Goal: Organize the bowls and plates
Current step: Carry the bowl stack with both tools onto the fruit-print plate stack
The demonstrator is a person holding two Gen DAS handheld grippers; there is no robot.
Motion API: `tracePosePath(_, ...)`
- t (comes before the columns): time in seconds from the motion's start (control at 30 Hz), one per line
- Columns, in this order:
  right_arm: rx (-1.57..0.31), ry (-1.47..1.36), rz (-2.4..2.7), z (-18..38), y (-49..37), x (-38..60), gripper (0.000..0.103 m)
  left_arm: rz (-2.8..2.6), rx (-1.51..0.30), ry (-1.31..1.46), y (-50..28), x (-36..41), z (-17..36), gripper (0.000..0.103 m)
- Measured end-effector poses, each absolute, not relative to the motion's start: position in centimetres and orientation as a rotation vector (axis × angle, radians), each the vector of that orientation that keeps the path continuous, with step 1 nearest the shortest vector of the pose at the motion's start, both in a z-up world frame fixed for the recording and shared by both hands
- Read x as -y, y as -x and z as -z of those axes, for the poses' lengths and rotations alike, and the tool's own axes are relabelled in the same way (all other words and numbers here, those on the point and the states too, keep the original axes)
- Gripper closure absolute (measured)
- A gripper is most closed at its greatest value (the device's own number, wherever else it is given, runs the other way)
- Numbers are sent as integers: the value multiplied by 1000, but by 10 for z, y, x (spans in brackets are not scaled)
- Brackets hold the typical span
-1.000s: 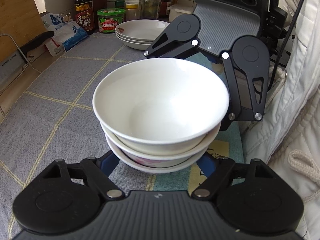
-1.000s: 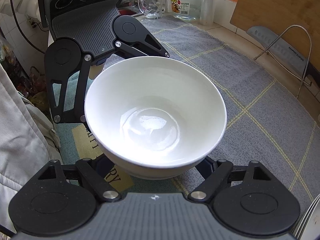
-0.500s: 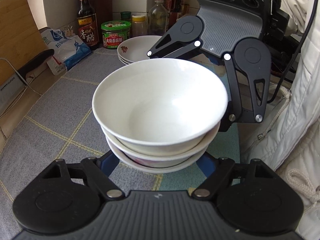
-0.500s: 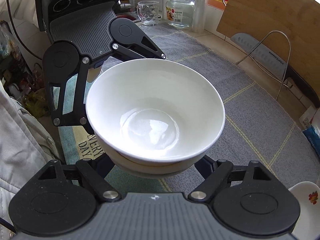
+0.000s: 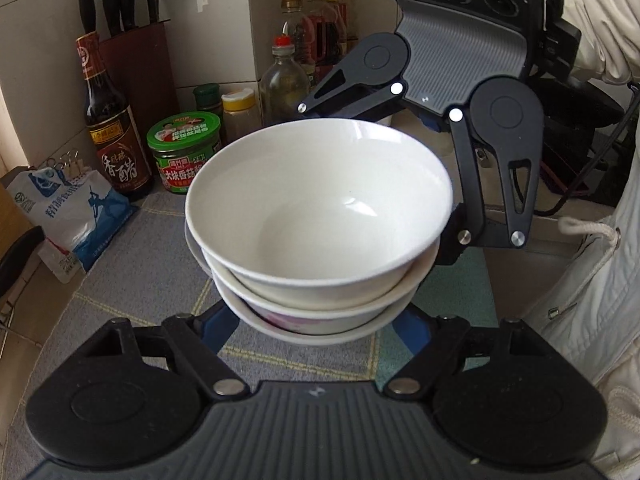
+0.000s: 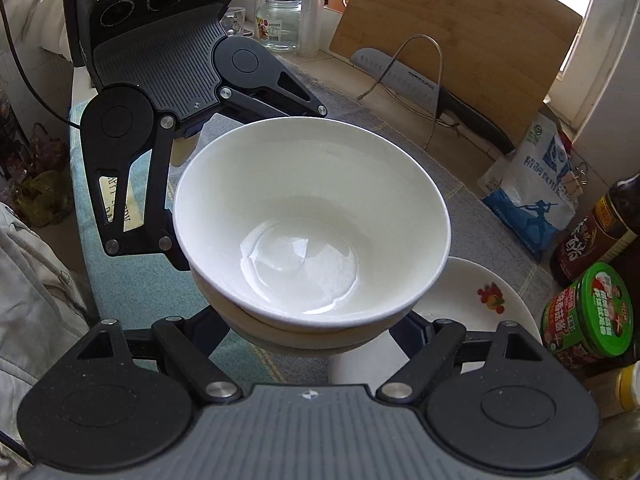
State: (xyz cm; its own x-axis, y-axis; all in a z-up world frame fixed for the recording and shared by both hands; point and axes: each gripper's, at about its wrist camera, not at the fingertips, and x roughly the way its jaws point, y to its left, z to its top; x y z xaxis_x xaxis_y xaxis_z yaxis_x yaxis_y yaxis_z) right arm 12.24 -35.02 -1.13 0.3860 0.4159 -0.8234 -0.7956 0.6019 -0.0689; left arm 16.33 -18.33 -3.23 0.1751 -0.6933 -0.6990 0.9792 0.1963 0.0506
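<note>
A stack of three white bowls (image 5: 320,216) hangs above the counter, held from opposite sides by both grippers. My left gripper (image 5: 316,320) has its fingers spread around the bottom of the stack, pressing its sides; the fingertips are hidden under the bowls. My right gripper (image 6: 312,328) grips the same stack (image 6: 312,224) from the other side. Each gripper shows in the other's view. A stack of white plates with a fruit print (image 6: 480,296) lies just under and right of the bowls in the right wrist view.
Grey checked mat (image 5: 120,312) covers the counter. At the back stand a vinegar bottle (image 5: 112,136), green-lidded jar (image 5: 184,152), oil bottles (image 5: 284,76), knife block (image 5: 136,52) and salt bag (image 5: 68,216). A cutting board (image 6: 452,40), knife rack and glass jar (image 6: 280,20) stand opposite.
Both grippers have carried the bowl stack up and toward the back of the counter; the bottles and jar are much closer, and the plates now lie under the bowls.
</note>
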Motion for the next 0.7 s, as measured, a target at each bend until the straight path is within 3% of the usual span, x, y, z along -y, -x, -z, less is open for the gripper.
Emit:
tracePosePath(0.3,-887,475,-732,22,-150,403,15,1318,-588,-617,-195,242,43,21)
tracePosePath(0.7,-926,426,-713,40,-171,423,15,1309,-618,-623,-213,265,58,22)
